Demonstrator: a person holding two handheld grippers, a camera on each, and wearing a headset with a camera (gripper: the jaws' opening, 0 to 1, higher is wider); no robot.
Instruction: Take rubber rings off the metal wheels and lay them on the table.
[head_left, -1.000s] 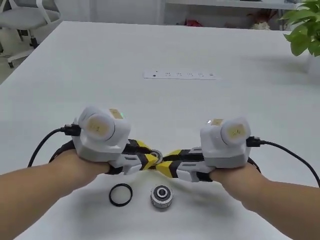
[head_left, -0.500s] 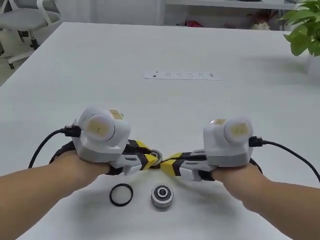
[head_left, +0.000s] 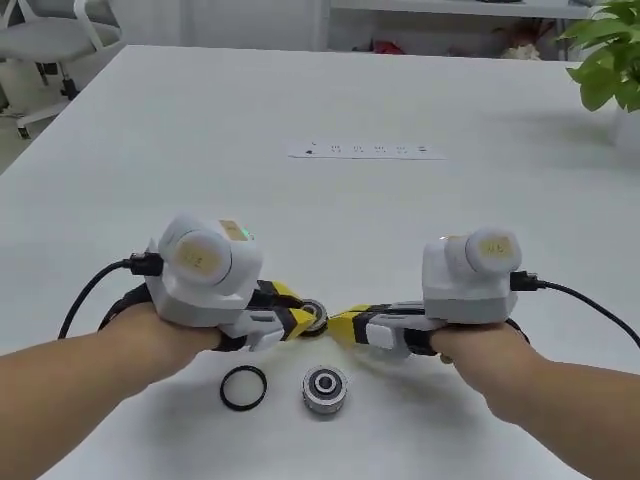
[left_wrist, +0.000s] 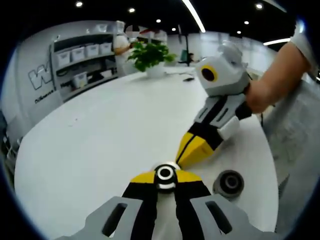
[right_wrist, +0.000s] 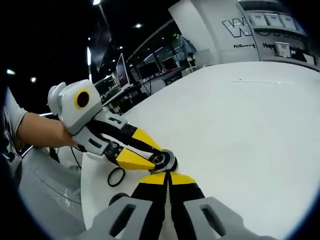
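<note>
Slipping was judged possible for the metal wheel (head_left: 313, 316) pinched by the left gripper (head_left: 301, 319) if tugged by the right gripper (right_wrist: 168, 177), pressed together at its 3 o'clock.

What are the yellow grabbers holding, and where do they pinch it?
The left gripper pinches a metal wheel by its outer edge. The right gripper has its jaws shut beside that wheel; whether they pinch anything cannot be told.

White socket strip (head_left: 365, 151) lies flat, sockets all in a row. Off to its right and further back there's a leafy green plant (head_left: 608, 55). Far left of the strip, also further back, a pale office chair (head_left: 50, 38). The left gripper view catches shelving with white bins (left_wrist: 82, 62).
</note>
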